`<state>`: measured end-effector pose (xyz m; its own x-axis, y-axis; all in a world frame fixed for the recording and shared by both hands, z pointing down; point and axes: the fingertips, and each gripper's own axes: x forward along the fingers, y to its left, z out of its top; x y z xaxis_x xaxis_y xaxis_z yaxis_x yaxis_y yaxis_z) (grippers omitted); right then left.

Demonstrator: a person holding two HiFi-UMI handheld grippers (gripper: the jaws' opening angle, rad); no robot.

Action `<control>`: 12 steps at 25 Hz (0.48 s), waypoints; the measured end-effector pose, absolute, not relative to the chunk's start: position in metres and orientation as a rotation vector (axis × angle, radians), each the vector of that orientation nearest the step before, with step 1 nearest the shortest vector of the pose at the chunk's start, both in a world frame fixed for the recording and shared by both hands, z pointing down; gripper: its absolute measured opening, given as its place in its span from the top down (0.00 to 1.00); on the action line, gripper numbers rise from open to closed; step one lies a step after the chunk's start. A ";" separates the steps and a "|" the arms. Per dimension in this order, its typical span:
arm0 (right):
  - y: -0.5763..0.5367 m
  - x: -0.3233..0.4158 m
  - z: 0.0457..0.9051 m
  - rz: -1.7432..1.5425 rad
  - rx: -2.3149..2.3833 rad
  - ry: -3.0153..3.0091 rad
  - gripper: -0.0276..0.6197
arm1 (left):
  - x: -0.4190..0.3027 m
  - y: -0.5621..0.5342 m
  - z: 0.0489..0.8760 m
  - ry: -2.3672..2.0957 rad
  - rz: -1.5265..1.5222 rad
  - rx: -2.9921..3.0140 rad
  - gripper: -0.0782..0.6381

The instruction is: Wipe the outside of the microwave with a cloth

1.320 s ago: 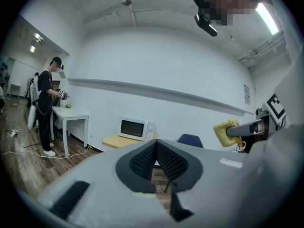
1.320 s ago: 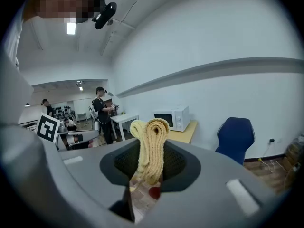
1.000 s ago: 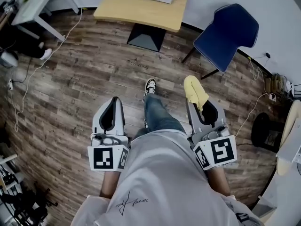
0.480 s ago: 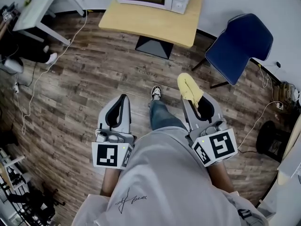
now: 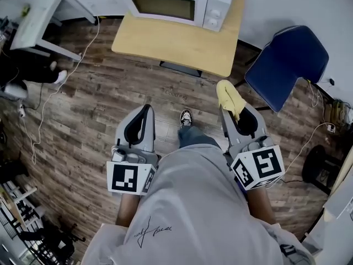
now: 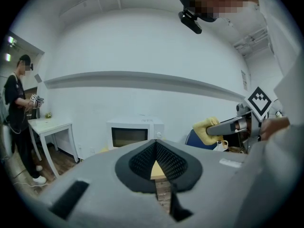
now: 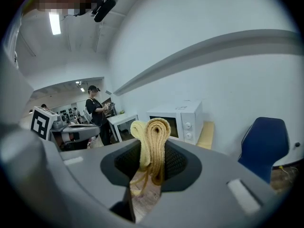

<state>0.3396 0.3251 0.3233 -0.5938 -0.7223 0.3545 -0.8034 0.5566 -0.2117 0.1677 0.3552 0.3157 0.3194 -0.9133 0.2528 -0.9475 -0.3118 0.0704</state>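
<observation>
A white microwave with a dark door stands on a light wooden table against the wall; it also shows in the left gripper view and the right gripper view. My right gripper is shut on a folded yellow cloth, which sticks up between the jaws. My left gripper is shut with nothing in it. Both are held over the floor, well short of the table.
A blue chair stands right of the table, a white desk to the left. Cables run across the wooden floor. A person stands by the white desk. My shoe is between the grippers.
I have stepped closer to the table: the microwave and table have come further into the head view. Both grippers kept their hold and moved forward with me.
</observation>
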 end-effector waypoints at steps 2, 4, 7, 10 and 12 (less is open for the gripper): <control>0.307 0.340 0.325 0.533 1.278 -2.573 0.80 | 0.171 0.333 0.314 -1.694 0.259 2.397 0.90; 0.292 0.340 0.327 0.551 1.265 -2.583 0.80 | 0.174 0.313 0.312 -1.688 0.277 2.421 0.90; 0.277 0.343 0.326 0.571 1.282 -2.591 0.80 | 0.179 0.293 0.312 -1.666 0.298 2.454 0.90; 0.269 0.347 0.330 0.592 1.295 -2.581 0.79 | 0.185 0.277 0.316 -1.616 0.298 2.480 0.90; 0.264 0.350 0.335 0.616 1.306 -2.565 0.79 | 0.189 0.268 0.319 -1.583 0.298 2.497 0.90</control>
<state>0.3497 0.2644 0.3354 -0.5906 -0.7246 0.3550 -0.8068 0.5233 -0.2743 0.1891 0.2675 0.3193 0.4164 -0.8720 0.2573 -0.9059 -0.4218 0.0364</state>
